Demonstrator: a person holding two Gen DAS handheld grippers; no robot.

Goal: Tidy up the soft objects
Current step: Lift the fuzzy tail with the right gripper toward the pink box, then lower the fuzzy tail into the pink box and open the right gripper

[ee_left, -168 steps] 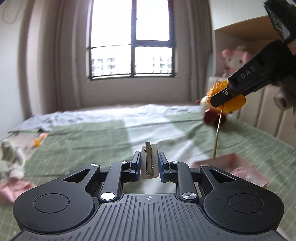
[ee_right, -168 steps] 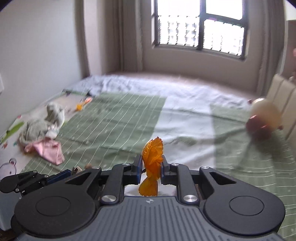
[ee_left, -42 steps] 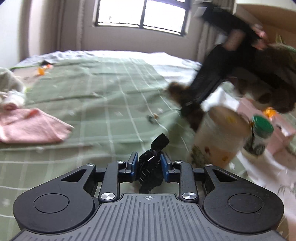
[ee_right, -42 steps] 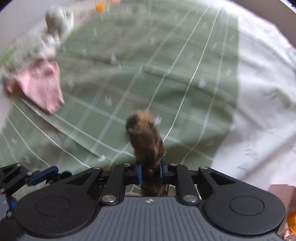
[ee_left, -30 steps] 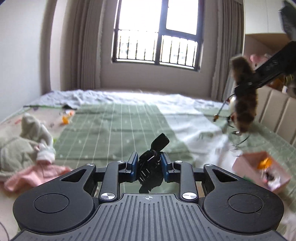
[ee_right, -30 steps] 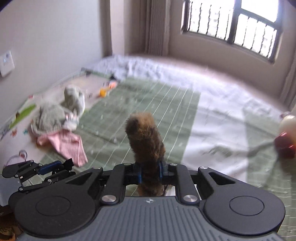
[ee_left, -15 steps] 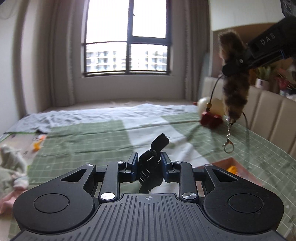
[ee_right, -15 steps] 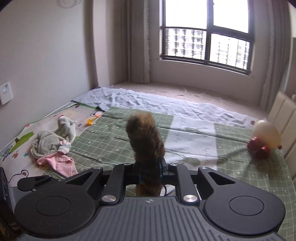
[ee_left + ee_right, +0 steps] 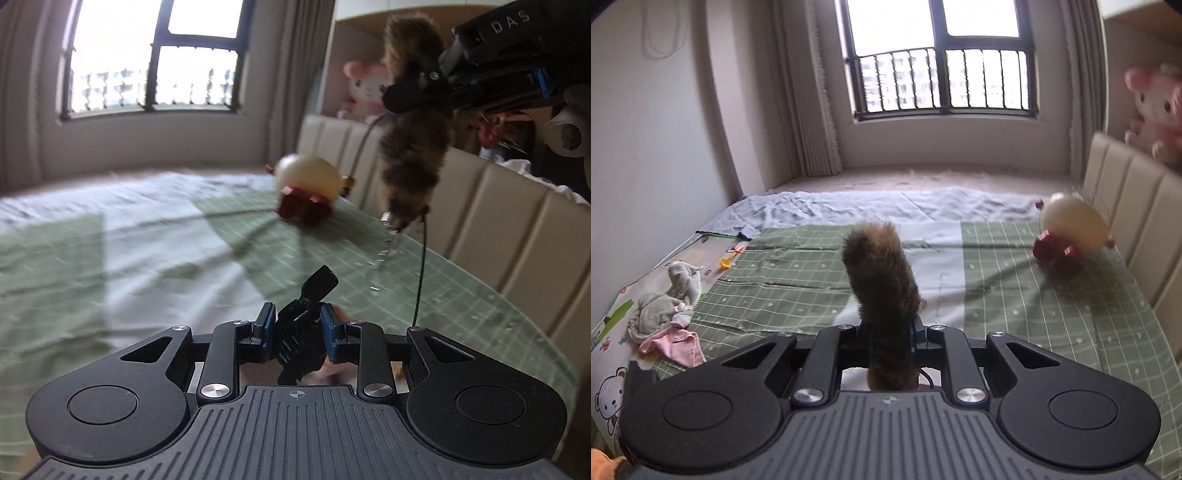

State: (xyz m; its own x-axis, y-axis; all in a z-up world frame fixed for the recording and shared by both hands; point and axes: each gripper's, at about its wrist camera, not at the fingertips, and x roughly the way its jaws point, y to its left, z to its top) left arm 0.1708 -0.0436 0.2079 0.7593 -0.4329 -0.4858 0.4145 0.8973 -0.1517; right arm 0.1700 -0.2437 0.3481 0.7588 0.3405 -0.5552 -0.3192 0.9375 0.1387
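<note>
My left gripper (image 9: 297, 322) is shut on a black hair claw clip (image 9: 301, 332) that sticks up between its blue pads. My right gripper (image 9: 889, 334) is shut on a brown furry tail charm (image 9: 881, 273); in the left wrist view the same brown furry tail charm (image 9: 413, 147) hangs from the right gripper (image 9: 406, 96) at upper right, with a thin cord and metal clasp dangling below it. Both are held above the green checked bed (image 9: 1052, 314).
A cream and red toy (image 9: 1067, 236) lies near the padded headboard (image 9: 1137, 221). A pink plush (image 9: 1156, 110) sits on the shelf above. Grey and pink cloths (image 9: 665, 317) lie at the bed's left edge, an orange scoop (image 9: 726, 261) beyond them. A window (image 9: 942, 62) faces me.
Both hands have swung to the right with their loads. The headboard, shelf and pink plush have come into view, and the cream and red toy looks nearer.
</note>
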